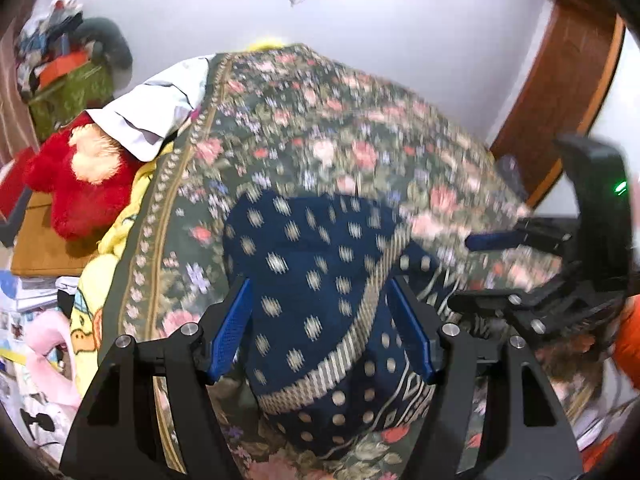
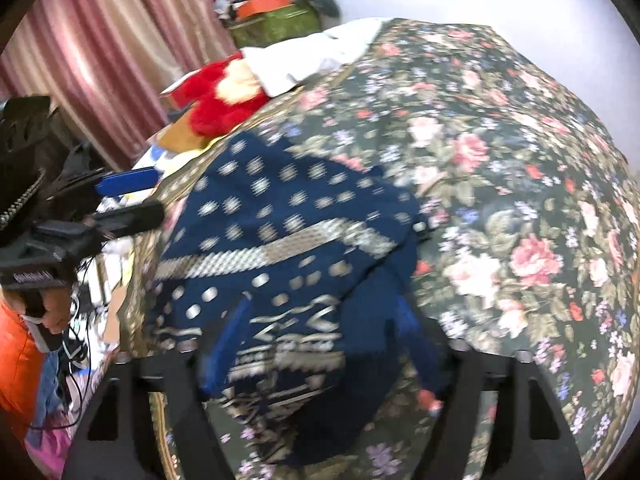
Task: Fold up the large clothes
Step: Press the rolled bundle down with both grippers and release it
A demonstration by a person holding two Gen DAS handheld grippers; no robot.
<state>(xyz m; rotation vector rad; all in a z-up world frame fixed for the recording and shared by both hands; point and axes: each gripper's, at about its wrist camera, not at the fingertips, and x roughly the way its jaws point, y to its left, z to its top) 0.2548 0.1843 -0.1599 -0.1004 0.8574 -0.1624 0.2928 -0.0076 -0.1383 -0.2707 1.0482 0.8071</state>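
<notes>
A navy garment (image 1: 320, 292) with cream dots and a striped border lies bunched on a floral bedspread (image 1: 320, 128). My left gripper (image 1: 322, 328) is open, its blue pads (image 1: 232, 328) standing on either side of the garment's near end. The right gripper (image 1: 492, 268) shows at the right of the left wrist view, fingers apart. In the right wrist view the garment (image 2: 288, 248) lies in front of my right gripper (image 2: 328, 344), whose blue fingers (image 2: 424, 344) are blurred and spread around the cloth. The left gripper (image 2: 132, 196) shows at the left there, open.
A red plush toy (image 1: 80, 184) and white cloth (image 1: 160, 108) lie at the bed's far left. Boxes and clutter (image 1: 64, 64) stand by the striped curtain (image 2: 100, 48). A wooden frame (image 1: 560, 92) is at right. Cables and an orange sleeve (image 2: 16, 360) are at the near left.
</notes>
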